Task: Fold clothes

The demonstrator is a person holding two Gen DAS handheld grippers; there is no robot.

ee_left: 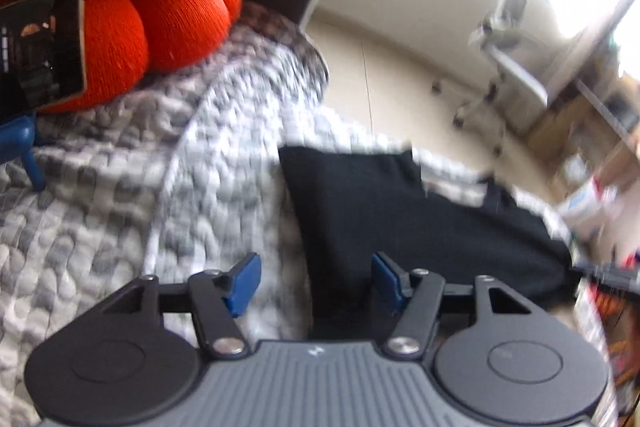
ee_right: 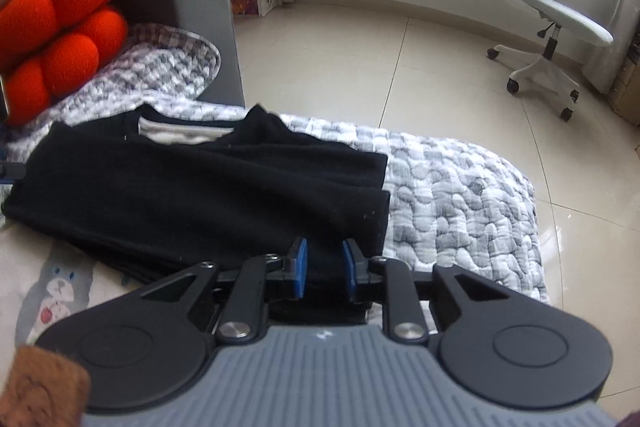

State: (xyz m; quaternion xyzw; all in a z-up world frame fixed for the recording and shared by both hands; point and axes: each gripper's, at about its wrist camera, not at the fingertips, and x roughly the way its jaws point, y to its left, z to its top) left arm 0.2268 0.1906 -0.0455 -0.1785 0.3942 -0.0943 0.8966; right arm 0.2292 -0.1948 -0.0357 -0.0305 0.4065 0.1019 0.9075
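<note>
While the black knit garment (ee_right: 192, 195) lies folded flat on the grey-and-white pebble-patterned quilt (ee_right: 460, 195) of the bed, its right edge runs close to the quilt's floor-side edge. At the garment's near edge, the right hand-held gripper (ee_right: 323, 265) has its blue pads partly spread and pinches nothing. Over the boundary between quilt and garment, the left hand-held gripper (ee_left: 316, 281) is spread wide and empty; that view is blurred. An orange knotted plush cushion (ee_right: 60, 27) rests at the quilt's far left corner.
</note>
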